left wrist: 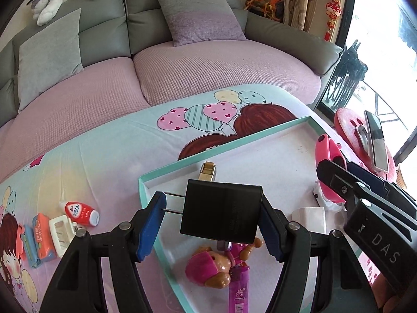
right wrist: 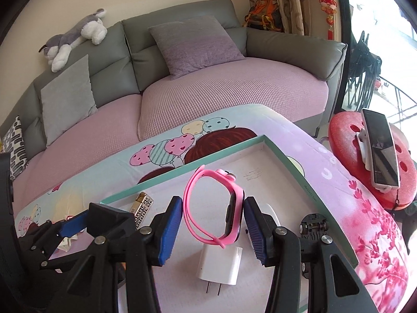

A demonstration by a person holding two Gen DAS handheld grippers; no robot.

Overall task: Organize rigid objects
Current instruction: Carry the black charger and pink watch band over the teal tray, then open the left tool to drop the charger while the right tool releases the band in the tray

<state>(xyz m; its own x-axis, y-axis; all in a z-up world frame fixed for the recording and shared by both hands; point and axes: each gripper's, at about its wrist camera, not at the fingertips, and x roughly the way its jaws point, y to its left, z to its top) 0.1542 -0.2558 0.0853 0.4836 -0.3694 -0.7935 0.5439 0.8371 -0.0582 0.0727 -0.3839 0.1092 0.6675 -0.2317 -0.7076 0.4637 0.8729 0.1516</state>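
A shallow teal-rimmed white tray [left wrist: 234,140] lies on the cartoon-print cloth; it also shows in the right wrist view [right wrist: 286,156]. My left gripper [left wrist: 212,224] is shut on a black plug adapter [left wrist: 221,212], prongs against the left pad, held over the tray. My right gripper [right wrist: 211,230] holds a pink watch band [right wrist: 208,208] between its blue pads above the tray; it also shows in the left wrist view [left wrist: 336,172]. In the tray lie a white charger [right wrist: 220,264], a gold lighter [right wrist: 142,206], a pink dog toy [left wrist: 211,268] and a purple lighter [left wrist: 238,289].
On the cloth left of the tray lie a red-white tube [left wrist: 82,212], a white clip [left wrist: 61,230] and small orange and blue packs [left wrist: 39,240]. A small wheeled toy [right wrist: 312,223] sits by the tray's right rim. A phone [right wrist: 381,151] stands on a red stool [right wrist: 349,140]. The sofa [left wrist: 182,73] lies behind.
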